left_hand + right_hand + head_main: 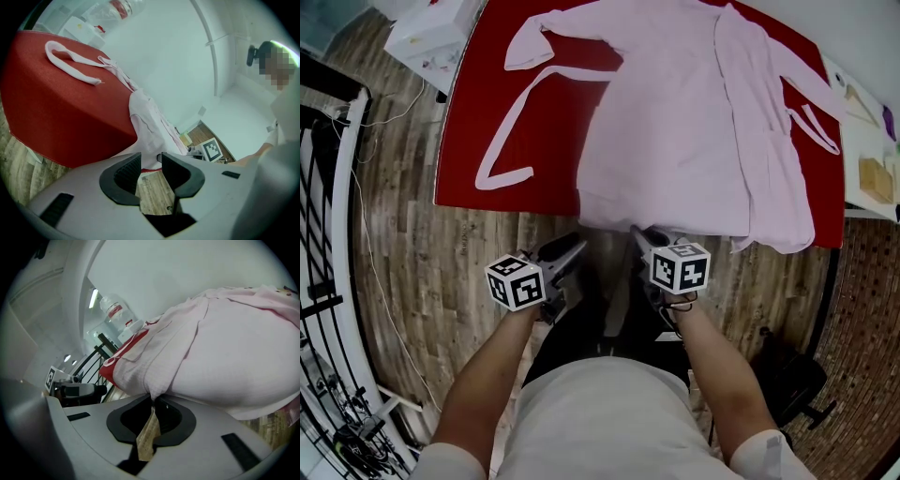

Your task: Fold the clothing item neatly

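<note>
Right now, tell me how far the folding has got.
Done: the pink robe lies spread on the red table. In hand: the right gripper is shut on its near hem; the left gripper is open close by. Left: all the folding.

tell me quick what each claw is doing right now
left claw: open, nothing between its jaws
right claw: closed on the hem of the pink robe

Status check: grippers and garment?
Right gripper shut on near hem of robe. Left gripper open, empty, beside the hem. It lies spread on red table, hem overhanging near edge. Nothing blocking.
</note>
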The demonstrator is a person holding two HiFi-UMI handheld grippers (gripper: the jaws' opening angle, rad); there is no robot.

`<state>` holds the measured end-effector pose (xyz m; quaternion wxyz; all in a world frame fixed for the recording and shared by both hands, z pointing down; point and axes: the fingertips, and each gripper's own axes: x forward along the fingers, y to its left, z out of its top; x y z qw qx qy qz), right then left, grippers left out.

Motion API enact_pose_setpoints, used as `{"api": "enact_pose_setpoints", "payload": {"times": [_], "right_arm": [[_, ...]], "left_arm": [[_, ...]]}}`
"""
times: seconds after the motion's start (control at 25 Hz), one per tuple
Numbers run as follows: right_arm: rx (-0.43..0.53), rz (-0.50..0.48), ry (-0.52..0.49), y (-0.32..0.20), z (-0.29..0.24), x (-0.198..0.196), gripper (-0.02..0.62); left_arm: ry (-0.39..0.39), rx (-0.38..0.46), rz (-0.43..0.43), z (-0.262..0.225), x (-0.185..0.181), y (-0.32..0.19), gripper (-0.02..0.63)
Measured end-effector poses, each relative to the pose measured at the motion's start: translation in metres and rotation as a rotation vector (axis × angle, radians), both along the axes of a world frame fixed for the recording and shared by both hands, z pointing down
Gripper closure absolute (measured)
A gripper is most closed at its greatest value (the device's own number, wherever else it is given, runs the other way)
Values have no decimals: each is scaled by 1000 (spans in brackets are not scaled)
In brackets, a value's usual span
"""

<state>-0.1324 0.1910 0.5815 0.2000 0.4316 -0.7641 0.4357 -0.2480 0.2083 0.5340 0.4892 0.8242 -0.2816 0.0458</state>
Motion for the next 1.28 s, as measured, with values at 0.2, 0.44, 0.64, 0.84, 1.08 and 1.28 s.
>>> {"api": "enact_pose_setpoints", "payload": {"times": [0.2,0.44,0.64,0.84,1.08,1.28], "right_arm": [[74,-66,-9,14,-40,8,566],[113,27,-33,16,-85,50,566],[119,118,-12,7,-100,92,566],[40,144,9,5,-81,113,566],[-2,163,51,7,-62,118,566],[-1,212,55,6,-67,138,566]], "left_arm": [[-1,3,-2,0,-1,-4,489],[-11,-2,1,8,5,-11,489],[-69,-21,21,24,15,-16,489],[-82,-36,90,32,40,-10,471],[-178,-24,155,48,57,-15,399],[-306,88,330,55,63,-13,399]]}}
